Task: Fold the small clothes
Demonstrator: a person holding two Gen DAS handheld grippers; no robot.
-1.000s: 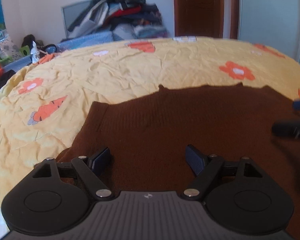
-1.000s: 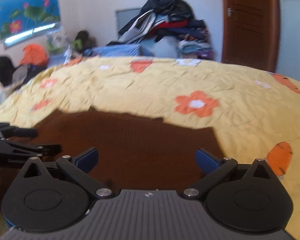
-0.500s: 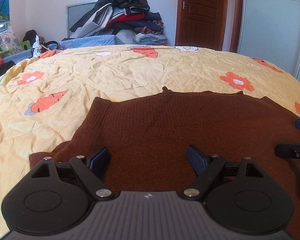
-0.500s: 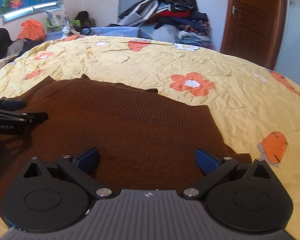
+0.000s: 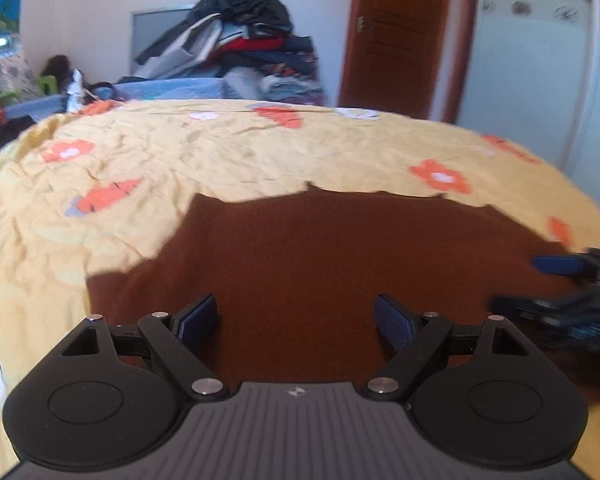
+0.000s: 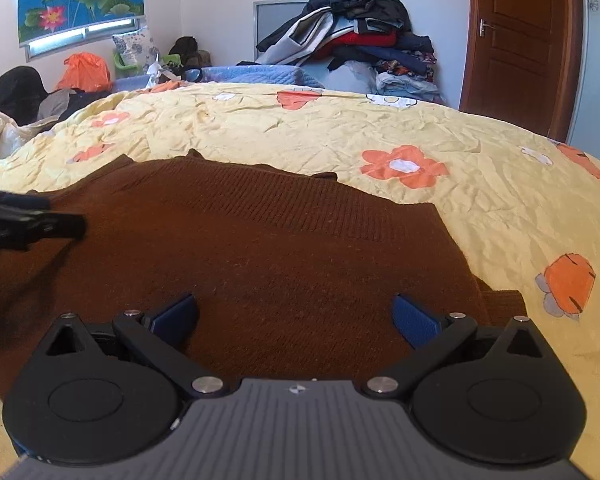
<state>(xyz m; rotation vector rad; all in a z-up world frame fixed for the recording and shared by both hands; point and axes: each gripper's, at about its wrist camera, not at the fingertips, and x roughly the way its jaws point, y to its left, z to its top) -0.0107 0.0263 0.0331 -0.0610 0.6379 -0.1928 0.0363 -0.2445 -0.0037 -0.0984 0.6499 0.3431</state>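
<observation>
A bedroom, with a yellow flowered bedspread filling the view and a heap of clothes stacked against the far wall beside a brown door. Spread flat on that bedspread is your brown sweater, lying right under and ahead of both tools. Your left gripper is released, blue pads standing wide apart over the knit with nothing pinched between them. Your right gripper is released too, jaws spread, the sweater's ribbed edge ahead of it and a sleeve end just off its right finger. Each tool shows at the other's side.
</observation>
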